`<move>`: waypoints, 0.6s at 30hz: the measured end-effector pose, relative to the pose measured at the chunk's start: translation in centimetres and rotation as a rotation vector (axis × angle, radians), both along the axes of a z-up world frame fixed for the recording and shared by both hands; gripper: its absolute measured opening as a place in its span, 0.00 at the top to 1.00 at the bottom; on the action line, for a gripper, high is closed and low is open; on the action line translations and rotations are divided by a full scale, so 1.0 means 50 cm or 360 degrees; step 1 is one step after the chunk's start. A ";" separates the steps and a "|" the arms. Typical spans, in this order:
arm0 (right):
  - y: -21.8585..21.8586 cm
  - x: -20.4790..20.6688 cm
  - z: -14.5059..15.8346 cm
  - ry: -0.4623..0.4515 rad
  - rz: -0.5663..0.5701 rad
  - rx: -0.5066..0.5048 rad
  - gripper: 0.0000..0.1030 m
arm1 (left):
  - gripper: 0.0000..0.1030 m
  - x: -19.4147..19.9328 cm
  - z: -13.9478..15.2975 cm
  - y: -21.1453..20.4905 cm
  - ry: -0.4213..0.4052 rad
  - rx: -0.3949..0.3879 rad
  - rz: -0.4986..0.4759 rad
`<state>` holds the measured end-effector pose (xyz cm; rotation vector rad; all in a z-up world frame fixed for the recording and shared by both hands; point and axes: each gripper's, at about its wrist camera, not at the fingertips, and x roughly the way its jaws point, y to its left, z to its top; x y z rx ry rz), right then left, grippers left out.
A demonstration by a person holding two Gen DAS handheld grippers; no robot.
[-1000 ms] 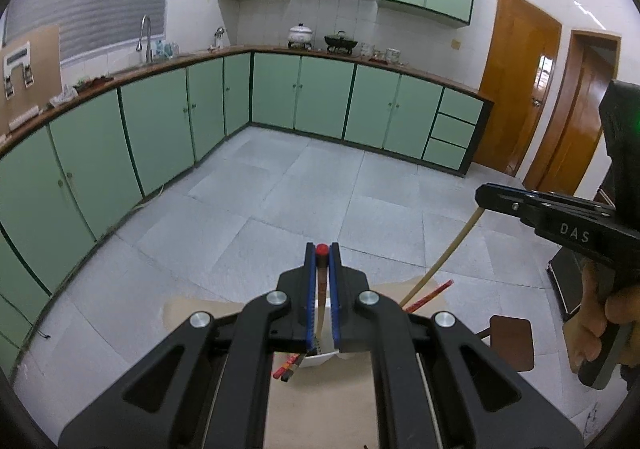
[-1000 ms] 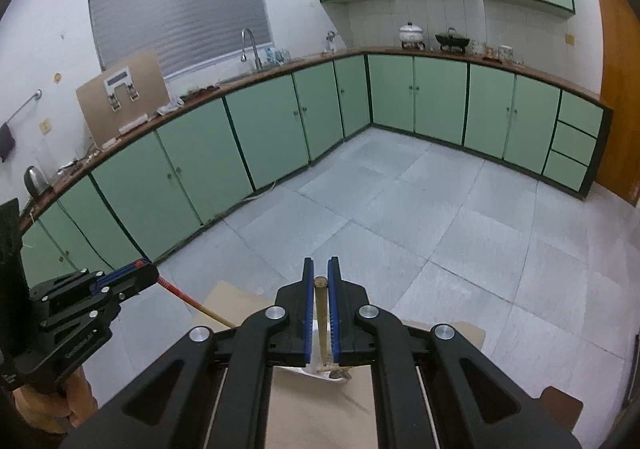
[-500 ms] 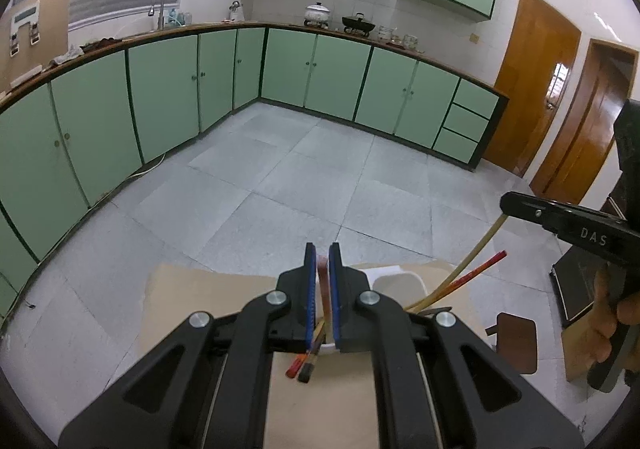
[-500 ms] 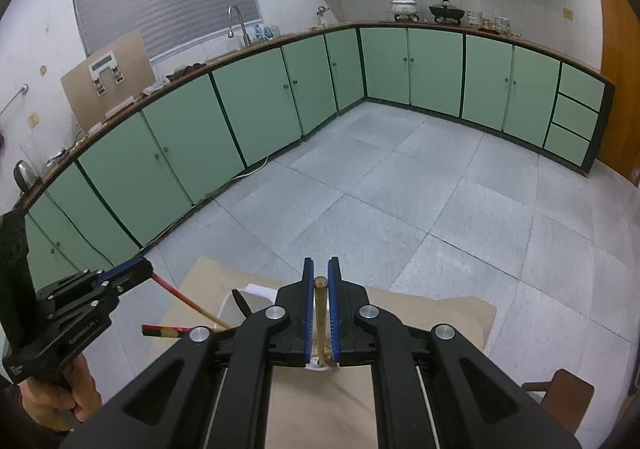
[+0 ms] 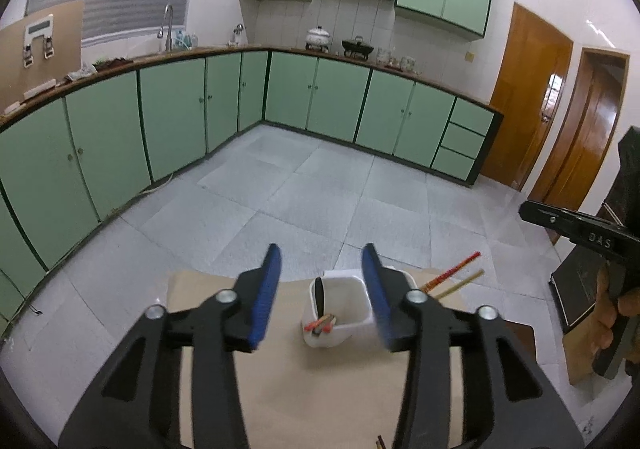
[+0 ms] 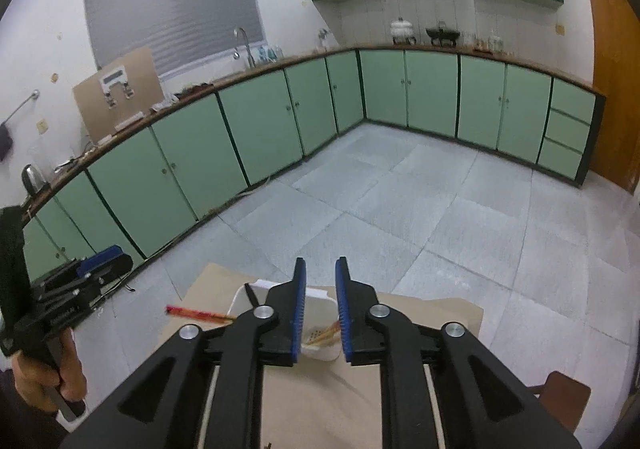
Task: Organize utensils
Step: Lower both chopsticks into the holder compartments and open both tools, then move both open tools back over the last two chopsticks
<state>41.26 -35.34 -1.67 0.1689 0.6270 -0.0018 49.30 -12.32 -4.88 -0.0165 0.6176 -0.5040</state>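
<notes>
A white utensil holder (image 5: 340,313) stands on the brown tabletop (image 5: 312,389). In it lie a red chopstick (image 5: 454,271), a tan one (image 5: 460,283) and a black utensil (image 5: 318,295), leaning out over the rim. My left gripper (image 5: 320,261) is open and empty just above the holder. My right gripper (image 6: 321,273) is open and empty over the same holder (image 6: 318,305); the red chopstick (image 6: 196,313) sticks out to the left there. Each gripper also shows at the edge of the other's view.
The table's far edge (image 5: 224,277) is just beyond the holder. A brown stool (image 6: 568,397) stands at the right. Green cabinets (image 5: 180,117) line the far walls across a grey tiled floor. Small dark items (image 5: 380,441) lie near the table's front.
Both grippers were shut on chopsticks and have opened. The chopsticks now rest in the white holder. Both views have tilted down and pulled back a little.
</notes>
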 end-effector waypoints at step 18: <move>0.220 -0.545 -0.435 0.0022 0.0128 -0.0137 0.76 | 0.13 -0.479 -0.295 0.161 -0.0090 0.0118 0.0033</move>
